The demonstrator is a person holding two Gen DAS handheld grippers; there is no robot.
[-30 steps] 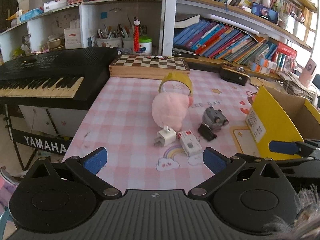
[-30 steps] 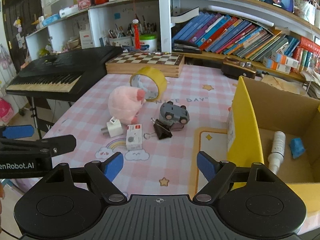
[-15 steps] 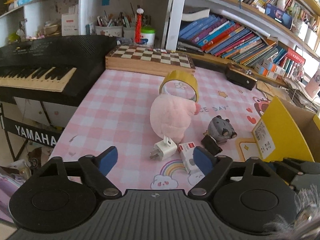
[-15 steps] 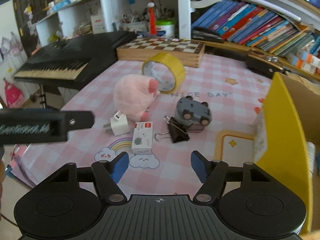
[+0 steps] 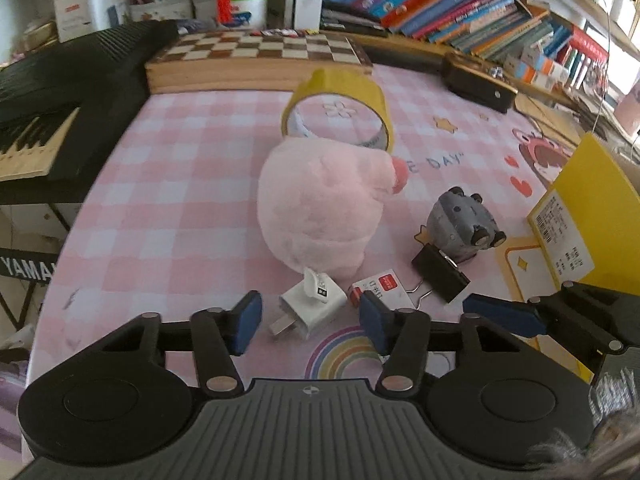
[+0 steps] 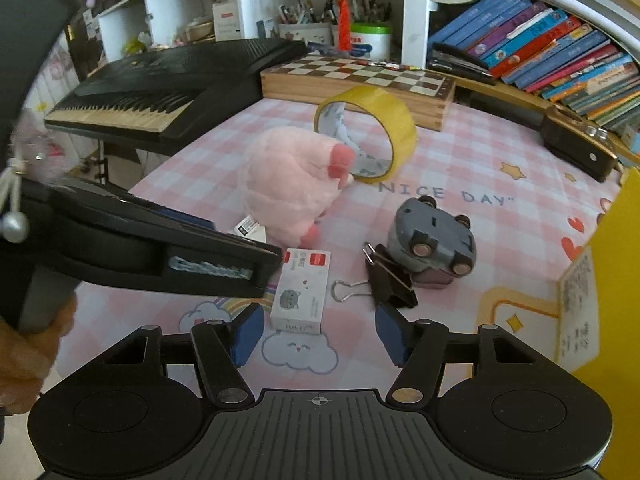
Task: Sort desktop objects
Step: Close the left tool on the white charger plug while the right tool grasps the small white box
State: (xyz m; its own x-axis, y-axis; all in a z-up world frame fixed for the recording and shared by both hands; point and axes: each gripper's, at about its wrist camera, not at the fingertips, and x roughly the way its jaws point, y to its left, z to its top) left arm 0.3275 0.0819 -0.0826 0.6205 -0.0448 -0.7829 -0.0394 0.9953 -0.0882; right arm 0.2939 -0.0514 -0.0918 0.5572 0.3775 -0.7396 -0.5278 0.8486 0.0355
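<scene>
On the pink checked tablecloth (image 5: 180,200) a white charger plug (image 5: 314,310) lies between the fingers of my left gripper (image 5: 311,322). Its jaws are closing and the pads stand clear of the plug. My right gripper (image 6: 319,334) is also closing, just short of a small white box with a red label (image 6: 302,288) and touching nothing. Behind these sit a pink plush (image 5: 320,208), a yellow tape roll (image 5: 340,82), a grey toy car (image 6: 432,240) and a black binder clip (image 6: 390,280).
A yellow cardboard box (image 5: 588,208) stands at the right. A black keyboard (image 5: 60,92) runs along the left edge, with a wooden chessboard box (image 5: 256,52) and a black case (image 5: 476,84) at the back. Shelves of books rise behind.
Both grippers have come forward and down toward the small objects. Both pairs of jaws have narrowed, the left much more, and now flank the charger plug.
</scene>
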